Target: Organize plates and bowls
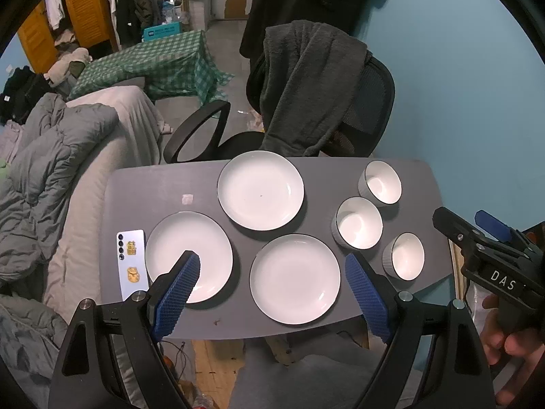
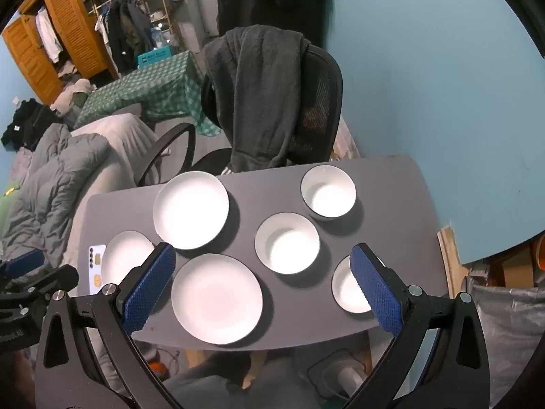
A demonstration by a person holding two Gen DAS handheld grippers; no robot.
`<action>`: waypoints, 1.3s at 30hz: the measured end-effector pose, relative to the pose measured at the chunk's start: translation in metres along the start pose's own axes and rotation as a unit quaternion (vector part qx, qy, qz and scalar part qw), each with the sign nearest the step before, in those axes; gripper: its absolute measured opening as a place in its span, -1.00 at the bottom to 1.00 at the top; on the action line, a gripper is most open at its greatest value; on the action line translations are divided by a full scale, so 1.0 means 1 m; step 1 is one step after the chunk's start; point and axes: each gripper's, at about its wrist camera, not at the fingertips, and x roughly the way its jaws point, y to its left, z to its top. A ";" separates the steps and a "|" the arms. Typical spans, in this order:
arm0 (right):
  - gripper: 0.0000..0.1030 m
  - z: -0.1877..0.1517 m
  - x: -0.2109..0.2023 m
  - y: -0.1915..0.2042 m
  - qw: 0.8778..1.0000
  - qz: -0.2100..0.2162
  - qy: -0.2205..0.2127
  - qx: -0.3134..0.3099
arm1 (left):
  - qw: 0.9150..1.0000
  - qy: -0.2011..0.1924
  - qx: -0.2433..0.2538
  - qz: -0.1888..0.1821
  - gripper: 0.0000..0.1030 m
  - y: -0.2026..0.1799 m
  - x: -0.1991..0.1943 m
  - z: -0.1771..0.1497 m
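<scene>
Three white plates lie apart on the small grey table (image 1: 153, 184): a far plate (image 1: 260, 190), a left plate (image 1: 189, 256) and a near plate (image 1: 295, 278). Three white bowls stand in a row on the right: far bowl (image 1: 380, 182), middle bowl (image 1: 358, 223), near bowl (image 1: 404, 256). My left gripper (image 1: 272, 269) hovers open high above the near plate, holding nothing. My right gripper (image 2: 263, 262) hangs open above the table between the near plate (image 2: 217, 298) and middle bowl (image 2: 287, 242); it also shows at the right edge of the left wrist view (image 1: 477, 228).
A white phone (image 1: 132, 264) lies at the table's left edge beside the left plate. A black office chair (image 1: 361, 112) draped with a grey garment stands behind the table. A bed with grey bedding (image 1: 61, 156) is to the left. A blue wall lies to the right.
</scene>
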 end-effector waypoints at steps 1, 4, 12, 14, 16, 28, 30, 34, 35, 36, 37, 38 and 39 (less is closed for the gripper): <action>0.95 -0.001 0.001 -0.001 1.000 0.000 0.000 0.000 | 1.000 0.001 0.000 0.000 0.72 0.000 0.000 0.000; 0.95 -0.005 -0.001 0.000 1.000 -0.001 0.000 0.000 | 1.000 0.001 -0.001 -0.002 0.72 0.001 0.000 0.000; 0.94 -0.006 0.000 0.000 1.000 0.000 0.001 0.001 | 1.000 0.001 0.002 -0.003 0.72 -0.003 0.000 0.000; 0.94 -0.006 0.000 0.000 1.000 0.000 0.002 0.001 | 1.000 0.001 0.002 -0.004 0.72 -0.004 0.000 -0.001; 0.95 -0.006 -0.001 0.000 1.000 0.000 0.002 0.001 | 1.000 0.002 0.003 -0.006 0.72 -0.005 0.000 -0.001; 0.95 -0.006 -0.001 -0.001 1.000 0.000 0.003 0.002 | 1.000 0.005 0.005 -0.014 0.72 -0.005 0.001 -0.005; 0.94 -0.007 -0.001 -0.001 1.000 0.001 0.004 0.003 | 1.000 0.005 0.007 -0.016 0.72 -0.006 0.001 -0.005; 0.94 -0.010 -0.001 -0.001 1.000 0.000 0.005 0.004 | 1.000 0.004 0.009 -0.016 0.72 -0.007 -0.001 -0.007; 0.95 -0.010 -0.002 -0.001 1.000 0.000 0.005 0.004 | 1.000 0.004 0.009 -0.016 0.72 -0.007 -0.001 -0.008; 0.94 -0.010 -0.001 -0.001 1.000 0.000 0.006 0.005 | 1.000 0.005 0.009 -0.016 0.72 -0.007 -0.001 -0.008; 0.94 -0.011 -0.001 -0.001 1.000 0.001 0.006 0.005 | 1.000 0.004 0.009 -0.017 0.72 -0.007 -0.002 -0.009; 0.94 -0.012 -0.001 -0.001 1.000 0.001 0.007 0.005 | 1.000 0.003 0.010 -0.016 0.72 -0.007 -0.002 -0.008; 0.94 -0.013 -0.001 -0.001 1.000 0.001 0.008 0.005 | 1.000 0.004 0.011 -0.015 0.72 -0.008 -0.002 -0.008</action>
